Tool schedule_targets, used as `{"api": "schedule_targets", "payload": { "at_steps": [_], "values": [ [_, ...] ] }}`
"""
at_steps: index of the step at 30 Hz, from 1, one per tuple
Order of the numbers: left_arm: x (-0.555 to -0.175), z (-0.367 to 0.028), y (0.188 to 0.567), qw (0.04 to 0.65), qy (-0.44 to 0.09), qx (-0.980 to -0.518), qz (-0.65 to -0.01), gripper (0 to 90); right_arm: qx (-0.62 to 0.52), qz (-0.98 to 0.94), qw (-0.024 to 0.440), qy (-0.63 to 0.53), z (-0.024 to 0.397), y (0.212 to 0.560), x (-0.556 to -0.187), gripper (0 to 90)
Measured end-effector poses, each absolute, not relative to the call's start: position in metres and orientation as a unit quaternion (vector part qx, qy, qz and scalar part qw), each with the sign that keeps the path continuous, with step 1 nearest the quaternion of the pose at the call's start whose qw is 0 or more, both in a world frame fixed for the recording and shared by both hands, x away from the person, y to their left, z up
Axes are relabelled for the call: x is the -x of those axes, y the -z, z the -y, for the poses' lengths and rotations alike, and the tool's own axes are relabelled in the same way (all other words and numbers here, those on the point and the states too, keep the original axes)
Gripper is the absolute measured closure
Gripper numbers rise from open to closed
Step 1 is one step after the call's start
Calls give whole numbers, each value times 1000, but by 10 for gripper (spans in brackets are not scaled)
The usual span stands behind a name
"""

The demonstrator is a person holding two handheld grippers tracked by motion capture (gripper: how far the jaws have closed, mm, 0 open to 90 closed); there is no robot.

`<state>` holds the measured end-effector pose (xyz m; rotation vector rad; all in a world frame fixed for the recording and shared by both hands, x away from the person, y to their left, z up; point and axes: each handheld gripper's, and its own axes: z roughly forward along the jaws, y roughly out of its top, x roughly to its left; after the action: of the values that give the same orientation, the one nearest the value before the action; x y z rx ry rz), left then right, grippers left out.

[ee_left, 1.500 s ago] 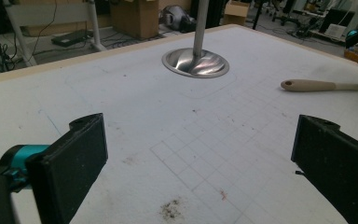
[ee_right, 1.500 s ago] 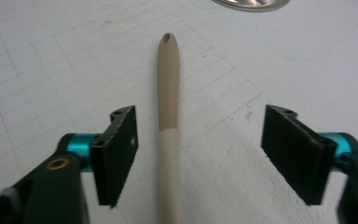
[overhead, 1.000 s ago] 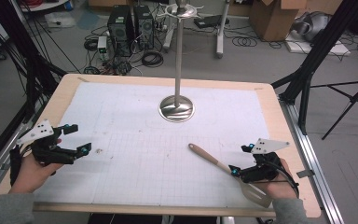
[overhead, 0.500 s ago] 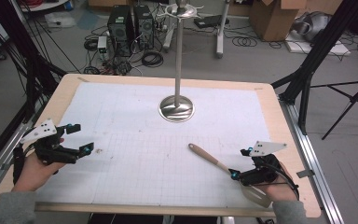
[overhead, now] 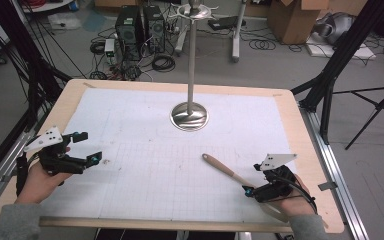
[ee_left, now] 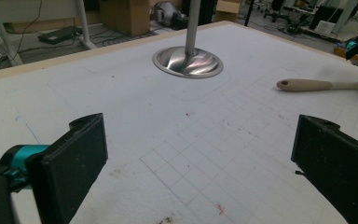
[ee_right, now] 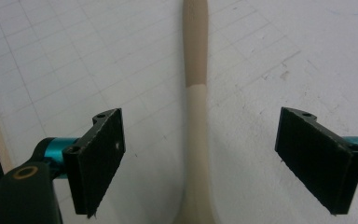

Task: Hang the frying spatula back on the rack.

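A wooden-handled spatula (overhead: 226,172) lies on the white grid mat (overhead: 145,170), with its handle end pointing toward the stand. My right gripper (overhead: 253,179) hovers open over its handle near the head. In the right gripper view the handle (ee_right: 195,116) runs straight up between the two wide-apart jaws of the right gripper (ee_right: 209,163), touching neither. My left gripper (overhead: 89,147) is open at the left side of the mat and holds nothing. From the left gripper (ee_left: 191,158) the spatula (ee_left: 307,85) lies far off to the right.
A metal stand with a round shiny base (overhead: 189,116) and a tall pole rises at the mat's far middle; the base (ee_left: 188,62) also appears ahead in the left gripper view. The wooden table edge (overhead: 180,225) runs along the front. Cables and computer cases sit on the floor beyond.
My right gripper has sunk a little and shifted slightly left over the spatula handle. The left gripper has barely moved. The spatula lies where it was.
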<state>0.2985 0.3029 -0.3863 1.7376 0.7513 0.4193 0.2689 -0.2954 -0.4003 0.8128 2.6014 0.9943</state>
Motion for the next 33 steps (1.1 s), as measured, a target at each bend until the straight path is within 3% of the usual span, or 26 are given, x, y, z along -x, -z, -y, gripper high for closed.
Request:
{"api": "schedule_targets", "payload": {
  "at_steps": [7,24,33],
  "values": [
    [-299,-302,387,563,-176,-741,-320,41,-274,-899,113,-321,291,404,-270,169],
    [-299,-301,389,562,-174,-743,-320,41,-265,-923,103,-259,285,411,-269,362],
    [-299,-301,389,561,-175,-743,-320,41,-268,-926,104,-243,284,414,-270,421]
  ]
}}
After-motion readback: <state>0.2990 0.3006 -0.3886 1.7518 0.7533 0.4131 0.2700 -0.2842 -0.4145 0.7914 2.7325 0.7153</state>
